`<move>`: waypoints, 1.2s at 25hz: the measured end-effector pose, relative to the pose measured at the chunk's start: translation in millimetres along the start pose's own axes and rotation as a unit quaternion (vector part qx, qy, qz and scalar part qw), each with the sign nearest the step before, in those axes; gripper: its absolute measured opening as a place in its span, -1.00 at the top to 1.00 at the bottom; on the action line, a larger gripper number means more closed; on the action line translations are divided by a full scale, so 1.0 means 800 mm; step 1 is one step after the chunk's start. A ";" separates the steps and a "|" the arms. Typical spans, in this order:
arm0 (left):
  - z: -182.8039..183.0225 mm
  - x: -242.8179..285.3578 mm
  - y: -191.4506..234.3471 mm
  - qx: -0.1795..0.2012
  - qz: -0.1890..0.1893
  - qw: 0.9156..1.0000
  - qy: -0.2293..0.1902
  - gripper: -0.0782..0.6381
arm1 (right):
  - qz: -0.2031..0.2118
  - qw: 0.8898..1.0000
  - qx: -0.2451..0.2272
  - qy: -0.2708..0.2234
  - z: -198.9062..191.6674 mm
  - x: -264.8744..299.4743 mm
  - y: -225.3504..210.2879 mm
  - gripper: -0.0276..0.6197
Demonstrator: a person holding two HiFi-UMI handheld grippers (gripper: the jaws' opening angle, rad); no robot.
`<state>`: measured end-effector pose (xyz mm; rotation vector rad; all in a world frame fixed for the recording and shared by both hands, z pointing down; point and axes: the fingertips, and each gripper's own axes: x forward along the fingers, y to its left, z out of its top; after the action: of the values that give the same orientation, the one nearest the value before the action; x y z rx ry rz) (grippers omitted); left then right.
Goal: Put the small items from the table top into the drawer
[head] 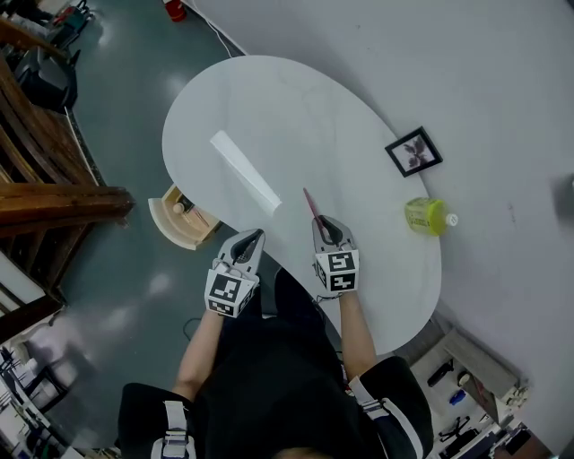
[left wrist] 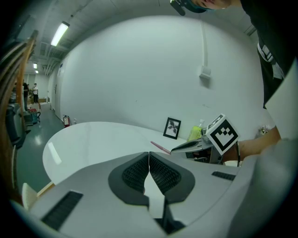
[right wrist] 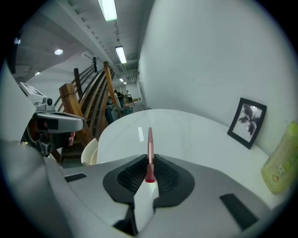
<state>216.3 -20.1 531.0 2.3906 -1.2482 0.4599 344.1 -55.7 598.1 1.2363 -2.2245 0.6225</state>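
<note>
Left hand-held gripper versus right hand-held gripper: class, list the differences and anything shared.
The left hand-held gripper is shut and empty; the right hand-held gripper is shut on a pink pen. The left one is nearer the open drawer than the right one. Both carry marker cubes.

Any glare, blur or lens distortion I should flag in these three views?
Head view: sharp, with one bright strip of glare on the white table. Left gripper view: heavy fisheye bending, dark corners; the left tool, jaws together, looks clear. Right gripper view: same bending, overhead lamps blown out, yet the pink pen clamped in the right tool is crisp.
</note>
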 end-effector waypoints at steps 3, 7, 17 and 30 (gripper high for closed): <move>0.000 -0.022 0.018 -0.001 0.011 1.000 -0.008 0.73 | 0.008 1.000 -0.018 -0.016 0.022 -0.001 0.026 0.72; 0.001 -0.055 0.042 -0.004 0.028 0.999 -0.018 0.73 | 0.029 0.998 -0.032 -0.034 0.048 -0.004 0.072 0.72; -0.007 -0.138 0.111 -0.022 0.080 0.996 -0.043 0.73 | 0.091 0.993 -0.065 -0.048 0.085 0.016 0.202 0.72; -0.045 -0.247 0.204 -0.054 0.140 0.987 -0.056 0.73 | 0.148 0.982 -0.113 -0.038 0.102 0.056 0.346 0.72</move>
<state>-31.3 50.8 502.9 2.1870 -1.6265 0.3324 66.1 -1.5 525.2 0.8354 -2.4870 0.4203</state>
